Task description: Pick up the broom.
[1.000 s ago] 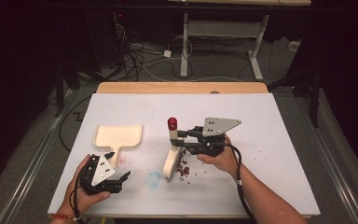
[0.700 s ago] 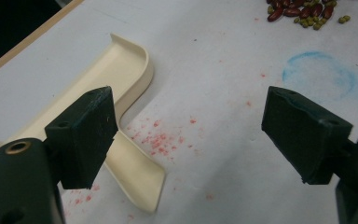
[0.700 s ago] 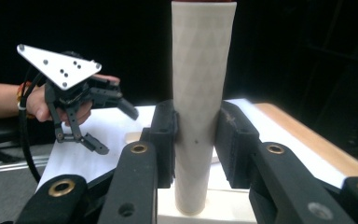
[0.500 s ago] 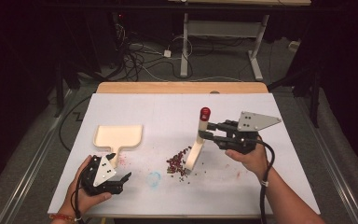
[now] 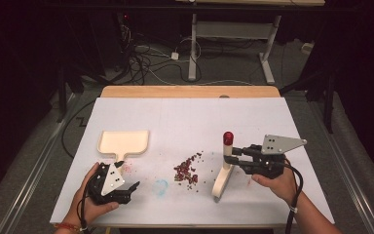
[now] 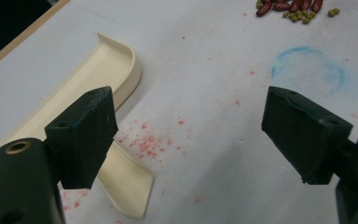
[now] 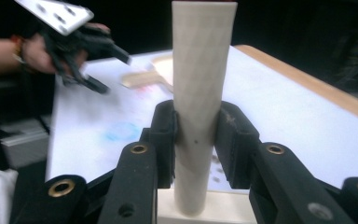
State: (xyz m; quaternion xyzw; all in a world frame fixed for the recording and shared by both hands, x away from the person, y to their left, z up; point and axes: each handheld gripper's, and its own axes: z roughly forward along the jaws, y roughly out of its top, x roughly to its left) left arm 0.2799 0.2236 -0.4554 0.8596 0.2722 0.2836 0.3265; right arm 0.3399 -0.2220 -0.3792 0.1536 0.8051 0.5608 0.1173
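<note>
A dark room surrounds a white table [image 5: 185, 117] with a wooden edge at its far side; cables and a desk frame lie on the floor beyond. Nearest the camera in the high view, two forearms come in from the bottom edge. The left hand [image 5: 85, 197] rests low at the table's near left, palm wrapped under the left gripper [image 5: 132, 187], which points rightward along the surface with its jaws apart and nothing between them; the left gripper view shows bare white tabletop between the two pads [image 6: 86, 135], speckled with red dust. The right hand [image 5: 277, 183] sits at the near right, wrist bent inward, holding the right gripper [image 5: 232, 157] level and pointing left. Its jaws are clamped on the pale handle of a brush [image 5: 224, 168] that stands upright on its base, a red cap on top; in the right gripper view the handle [image 7: 200, 107] rises straight between the pads. Between the two grippers a faint blue ring [image 5: 160, 186] marks the table. A little farther lies a heap of red and green beans [image 5: 187, 169], just left of the brush. Farther left, beyond the left gripper, a cream dustpan [image 5: 123, 142] lies flat, its handle toward the person.
</note>
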